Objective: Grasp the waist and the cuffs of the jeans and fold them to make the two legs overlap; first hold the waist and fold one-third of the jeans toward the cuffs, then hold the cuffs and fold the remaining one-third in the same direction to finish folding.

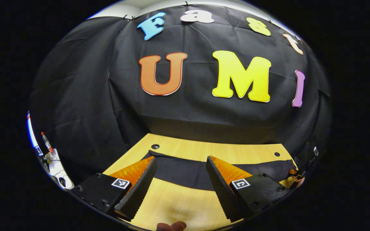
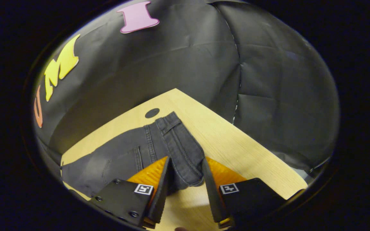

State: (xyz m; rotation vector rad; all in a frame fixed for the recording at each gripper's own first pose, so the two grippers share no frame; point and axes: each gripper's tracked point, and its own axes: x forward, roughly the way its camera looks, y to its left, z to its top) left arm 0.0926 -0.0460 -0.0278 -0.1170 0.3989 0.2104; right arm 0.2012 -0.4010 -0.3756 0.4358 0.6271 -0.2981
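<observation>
- Left gripper view: the left hand-held gripper (image 1: 180, 168) is spread wide and holds nothing. The dark jeans (image 1: 188, 173) lie flat across the bench (image 1: 178, 205), just past the fingertips. Bare wood shows in front of the jeans and behind them, up to the far edge.
- Right gripper view: the right hand-held gripper (image 2: 186, 170) is spread around the jeans' waist end (image 2: 178, 150), not pinching it. Here the seams and waistband show. The bench corner (image 2: 177, 91) is close, with bare wood to the right.

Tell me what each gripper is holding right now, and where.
Nothing is held. The left gripper is open above the table; the right gripper straddles the jeans waist end, fingers not yet pressing.
</observation>
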